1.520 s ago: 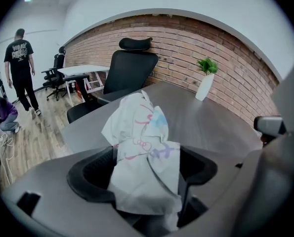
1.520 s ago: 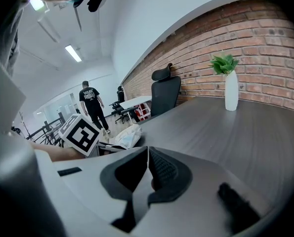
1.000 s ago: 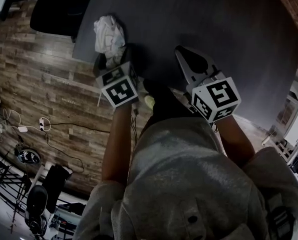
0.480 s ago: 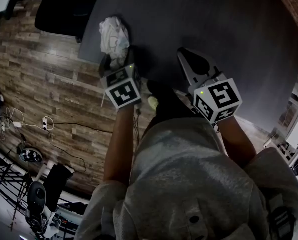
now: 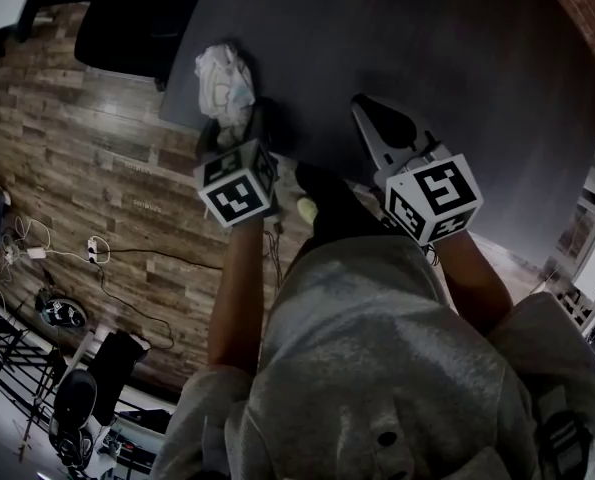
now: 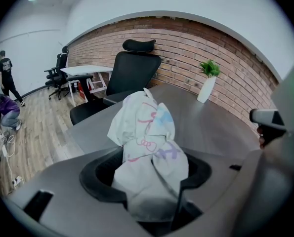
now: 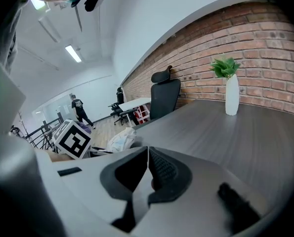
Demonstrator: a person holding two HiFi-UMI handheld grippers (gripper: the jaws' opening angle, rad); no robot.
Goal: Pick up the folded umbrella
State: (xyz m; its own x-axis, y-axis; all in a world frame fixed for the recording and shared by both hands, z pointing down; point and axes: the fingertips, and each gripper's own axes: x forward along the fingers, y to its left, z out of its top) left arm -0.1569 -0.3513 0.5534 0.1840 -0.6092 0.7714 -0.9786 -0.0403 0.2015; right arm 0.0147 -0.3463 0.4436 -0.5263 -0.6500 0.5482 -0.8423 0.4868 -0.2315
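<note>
Closing in over the last second, the left hand-held gripper had brought its jaws onto the umbrella, which kept its place at the near left corner of the counter. The black ribbed pads pressed the bundle from both sides, so it was clamped between them. The umbrella was one soft, crumpled lump of white cloth with creased folds, printed with faint pink, blue and purple marks. The right hand-held gripper hung to the right, well apart from the umbrella, with its two pads clenched together and nothing between them.

The counter was dark grey and matte, with a fine wood grain and a straight left edge. Each of the two grippers had a smooth pale shell and one cube of black-and-white square markers, two cubes in all. One slim white vase with a green sprig stood at the far side, by the rough red brick wall. One black office chair with a headrest stood at the far left of the counter. The floor was brown wood plank.
</note>
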